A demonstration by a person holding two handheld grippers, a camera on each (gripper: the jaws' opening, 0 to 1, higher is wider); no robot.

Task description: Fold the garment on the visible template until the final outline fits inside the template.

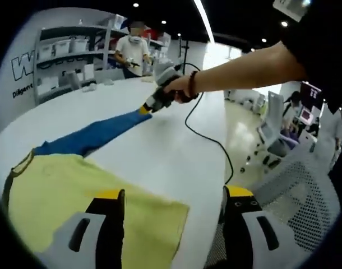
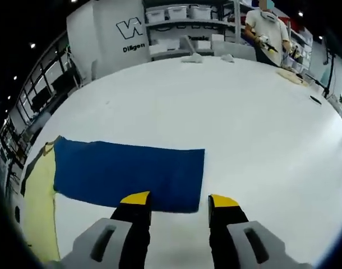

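Plain white table [image 2: 232, 117], glossy. Royal-blue template [image 2: 129, 174], unpatterned, at nine o'clock of the right gripper view. Pale yellow garment [image 1: 70, 202], dark olive trim along the neckline, at seven o'clock of the left gripper view. Grey grippers with black jaws and yellow tips: left gripper [image 1: 174, 196], right gripper [image 2: 179, 200]. Black cable [image 1: 207, 137] and black wristband [image 1: 192, 83] toward one o'clock of the left gripper view. White T-shirt on a person [image 2: 266, 31] at one o'clock. White mesh chair [image 1: 294, 193] at four o'clock.
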